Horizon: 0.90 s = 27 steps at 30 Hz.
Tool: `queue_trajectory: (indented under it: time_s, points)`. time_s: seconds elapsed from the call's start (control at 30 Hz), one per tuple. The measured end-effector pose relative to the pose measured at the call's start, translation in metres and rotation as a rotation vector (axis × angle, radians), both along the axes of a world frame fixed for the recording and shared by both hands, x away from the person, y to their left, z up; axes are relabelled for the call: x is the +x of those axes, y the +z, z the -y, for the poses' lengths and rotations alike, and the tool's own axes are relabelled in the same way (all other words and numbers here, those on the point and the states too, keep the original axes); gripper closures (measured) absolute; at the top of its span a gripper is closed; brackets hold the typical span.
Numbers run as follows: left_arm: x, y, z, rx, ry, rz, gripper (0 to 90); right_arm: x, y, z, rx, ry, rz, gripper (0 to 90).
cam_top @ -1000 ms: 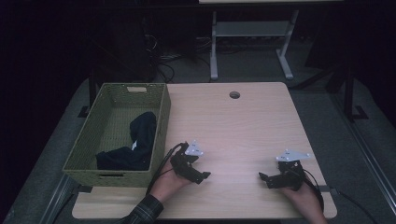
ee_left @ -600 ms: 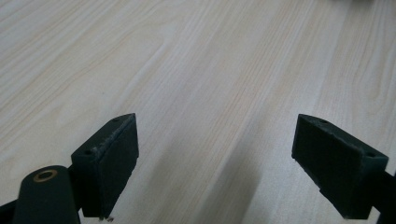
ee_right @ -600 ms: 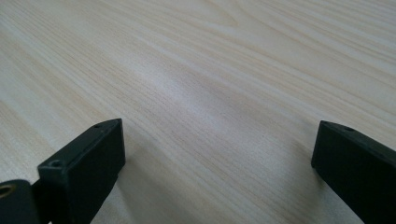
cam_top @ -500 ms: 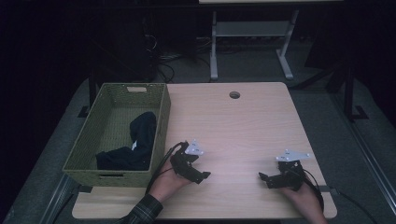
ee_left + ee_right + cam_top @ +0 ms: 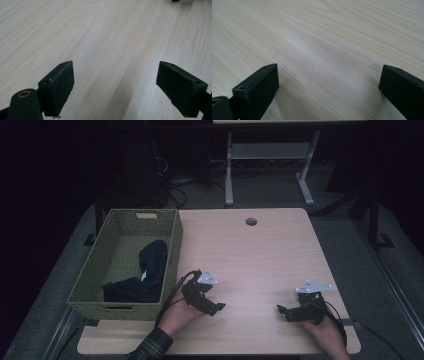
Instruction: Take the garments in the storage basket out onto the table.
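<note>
My left gripper (image 5: 216, 308) rests low over the wooden table (image 5: 250, 260) near its front edge, just right of the basket, held by a hand in a plaid sleeve. Its jaws stand wide apart with bare wood between them (image 5: 115, 82). My right gripper (image 5: 283, 312) sits near the front right of the table, jaws pointing left. In the right gripper view (image 5: 328, 87) its jaws are also spread wide over bare wood. A green woven basket (image 5: 95, 275) at the table's left holds a dark crumpled garment (image 5: 147, 270).
A round cable hole (image 5: 251, 222) lies near the table's far edge. Beyond the table stands a grey metal frame (image 5: 265, 165) with cables on the dark floor. The table's front edge runs just below both hands.
</note>
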State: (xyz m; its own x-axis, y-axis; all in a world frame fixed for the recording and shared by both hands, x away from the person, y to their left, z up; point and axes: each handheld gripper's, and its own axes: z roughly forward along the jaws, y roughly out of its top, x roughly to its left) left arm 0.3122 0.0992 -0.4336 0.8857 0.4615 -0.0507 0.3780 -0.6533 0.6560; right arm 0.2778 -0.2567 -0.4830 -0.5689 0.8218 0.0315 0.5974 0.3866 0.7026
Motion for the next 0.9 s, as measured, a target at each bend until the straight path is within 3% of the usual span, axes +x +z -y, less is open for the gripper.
queue_trajectory:
  time_s: [0.4,0.9]
  points:
    - [-0.001,0.012,-0.001,0.005,-0.007,0.013,14.3,0.0,0.0,0.0,0.0,0.0,0.0,2.4]
    - [0.002,0.029,-0.002,-0.021,0.005,0.032,14.3,0.0,0.0,0.0,0.0,0.0,0.0,2.4]
